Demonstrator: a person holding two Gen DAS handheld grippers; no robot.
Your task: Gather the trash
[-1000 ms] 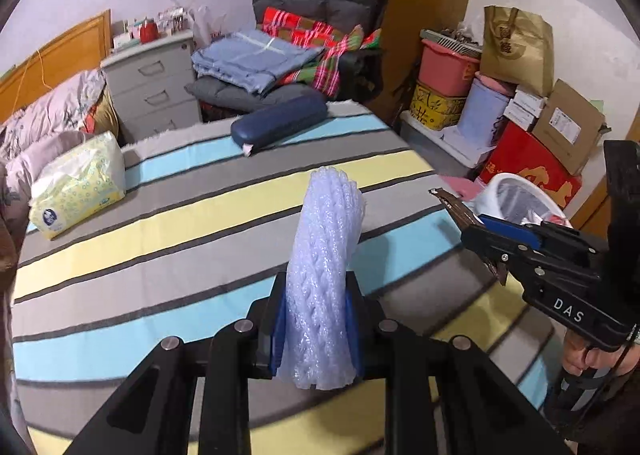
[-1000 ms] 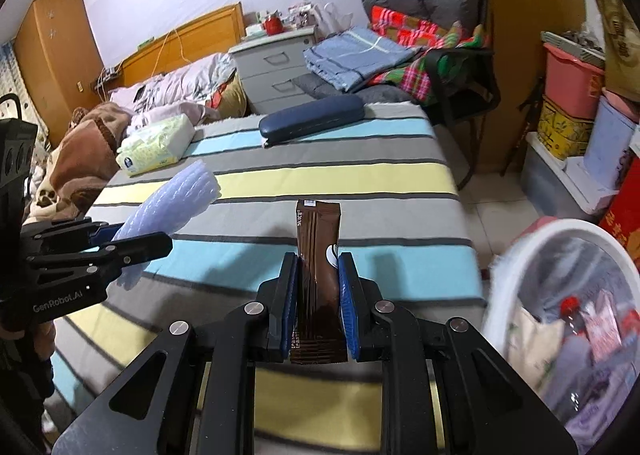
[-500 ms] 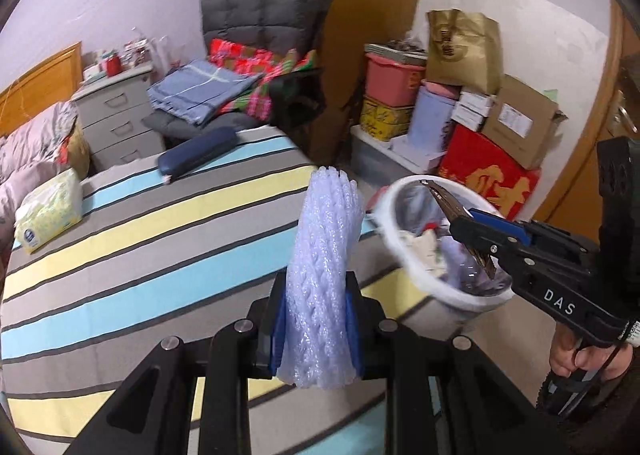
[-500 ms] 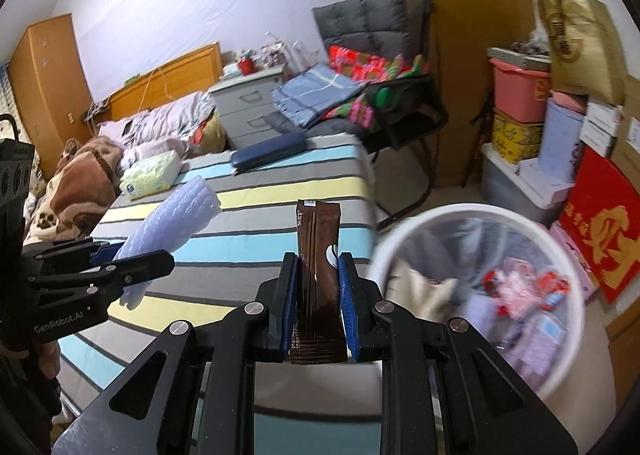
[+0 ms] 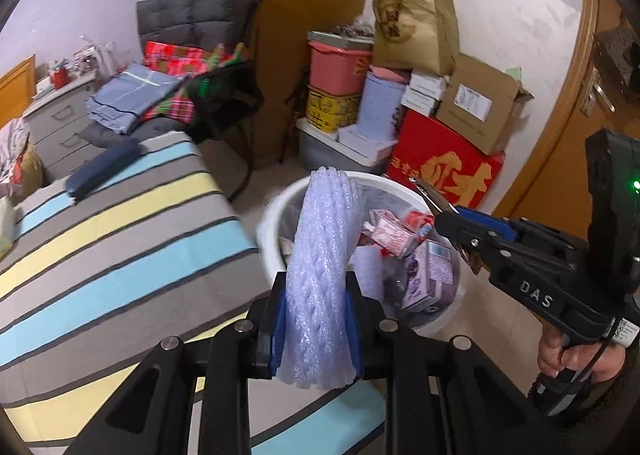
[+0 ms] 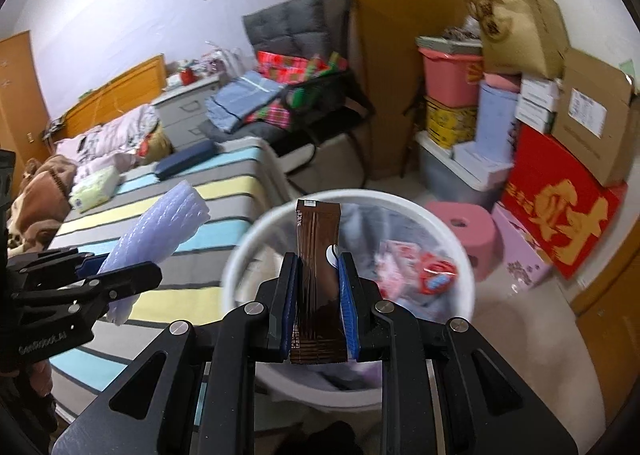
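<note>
Over the white bin (image 6: 460,251) beside the striped bed (image 5: 120,239): left gripper (image 5: 316,319) clamped on foam netting (image 5: 324,255), right gripper (image 6: 318,303) clamped on brown sachet (image 6: 318,255), both upright.

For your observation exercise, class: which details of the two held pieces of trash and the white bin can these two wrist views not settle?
- Brown foil sachet: print too small to read; its lower sides are covered by the right gripper.
- White foam net sleeve: sides hidden behind the left gripper.
- White round waste bin: near rim hidden by the gripper; contents motion-blurred.
</note>
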